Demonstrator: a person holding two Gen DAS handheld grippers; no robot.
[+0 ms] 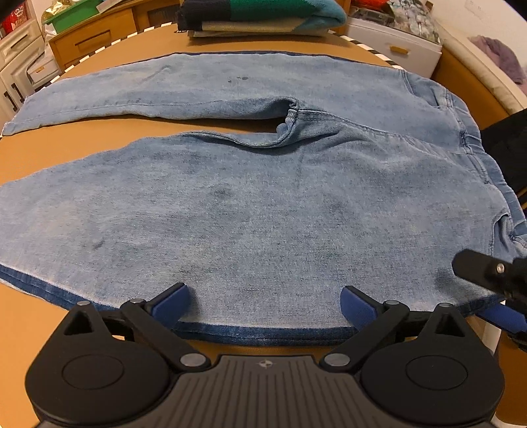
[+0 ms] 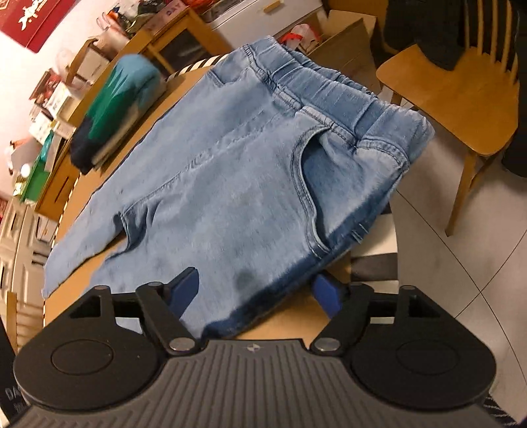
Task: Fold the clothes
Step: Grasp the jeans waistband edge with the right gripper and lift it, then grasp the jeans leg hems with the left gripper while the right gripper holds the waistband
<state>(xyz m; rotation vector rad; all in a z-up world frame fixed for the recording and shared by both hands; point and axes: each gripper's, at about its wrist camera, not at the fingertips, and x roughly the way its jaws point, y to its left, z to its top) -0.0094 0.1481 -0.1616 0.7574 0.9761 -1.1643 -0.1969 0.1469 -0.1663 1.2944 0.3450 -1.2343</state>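
A round wooden table (image 1: pixel 230 42) carries light blue denim jeans (image 1: pixel 263 204) spread flat, legs apart, waistband overhanging the rim. A folded green and navy garment (image 1: pixel 260 14) lies beyond. The left tool (image 1: pixel 265 304) and right tool (image 2: pixel 255 288) stand open at the near hem.

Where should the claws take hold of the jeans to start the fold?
Grip the jeans along the dark side seam of the near leg, coming from the table's near edge. That seam lies flat and straight just past the open left claw and right claw, one toward the leg, one toward the waistband.
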